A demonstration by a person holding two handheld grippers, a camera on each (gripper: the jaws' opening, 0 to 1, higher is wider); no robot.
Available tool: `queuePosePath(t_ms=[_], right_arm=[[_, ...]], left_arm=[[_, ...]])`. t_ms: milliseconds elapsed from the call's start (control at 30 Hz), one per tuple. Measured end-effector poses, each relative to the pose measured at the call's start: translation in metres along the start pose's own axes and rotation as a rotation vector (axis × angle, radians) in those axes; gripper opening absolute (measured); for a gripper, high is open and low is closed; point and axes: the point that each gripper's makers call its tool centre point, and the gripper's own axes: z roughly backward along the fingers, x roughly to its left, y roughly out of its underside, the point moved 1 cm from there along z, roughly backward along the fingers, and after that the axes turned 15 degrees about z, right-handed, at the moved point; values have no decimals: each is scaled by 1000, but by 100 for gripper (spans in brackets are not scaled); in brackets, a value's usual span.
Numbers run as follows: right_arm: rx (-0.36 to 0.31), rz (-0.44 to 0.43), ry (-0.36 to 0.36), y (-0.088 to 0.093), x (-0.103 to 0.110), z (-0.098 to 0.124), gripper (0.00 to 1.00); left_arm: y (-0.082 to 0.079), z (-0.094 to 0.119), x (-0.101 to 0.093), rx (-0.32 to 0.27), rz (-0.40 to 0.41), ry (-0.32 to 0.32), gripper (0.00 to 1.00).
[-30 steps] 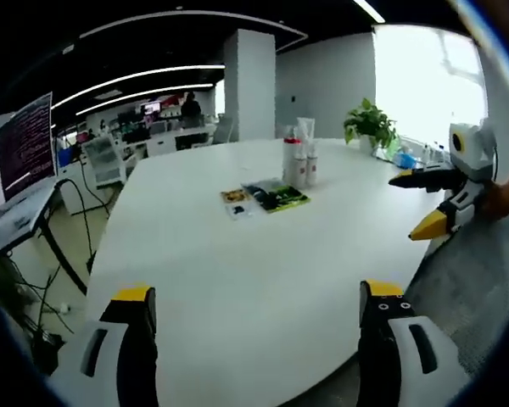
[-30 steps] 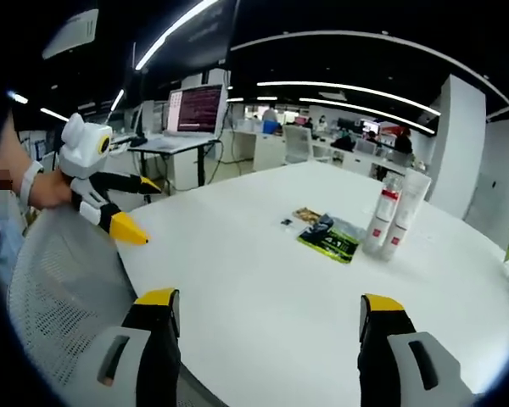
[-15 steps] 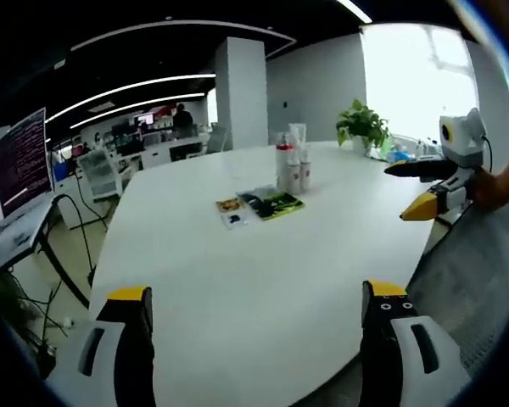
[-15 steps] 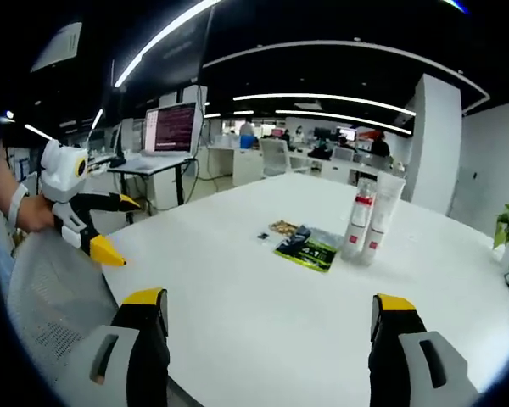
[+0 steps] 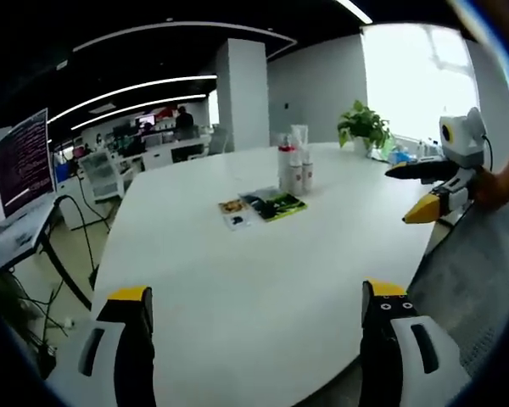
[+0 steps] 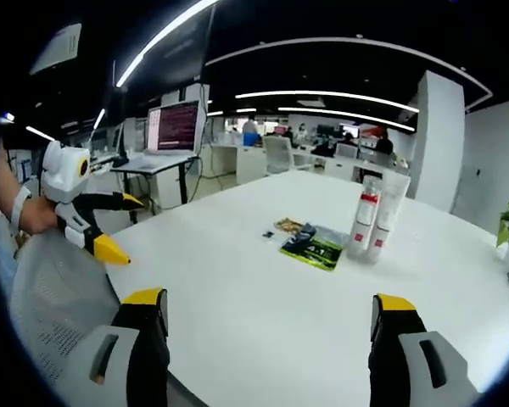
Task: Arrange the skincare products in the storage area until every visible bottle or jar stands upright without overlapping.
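Big white table (image 5: 263, 271) in an open office. The skincare bottles (image 5: 295, 163) stand upright mid-table beside flat packets (image 5: 274, 202), well away from both grippers: left gripper (image 5: 256, 298) and right gripper (image 6: 269, 303) hover spread wide, holding nothing.

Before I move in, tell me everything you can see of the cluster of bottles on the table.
The bottles stand upright, bunched close together on the white table, past the flat green packet. They look like slim white plastic tubes and bottles with red caps or bands; one taller white tube rises behind. Whether they touch one another is too small to tell. Neither gripper is near them.
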Motion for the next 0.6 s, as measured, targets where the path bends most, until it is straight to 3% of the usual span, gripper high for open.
queuePosePath(t_ms=[600], right_arm=[[0,14,-19,-1,5,0,98]], left_arm=[[-4,1,3,-23,-12,-15,99]])
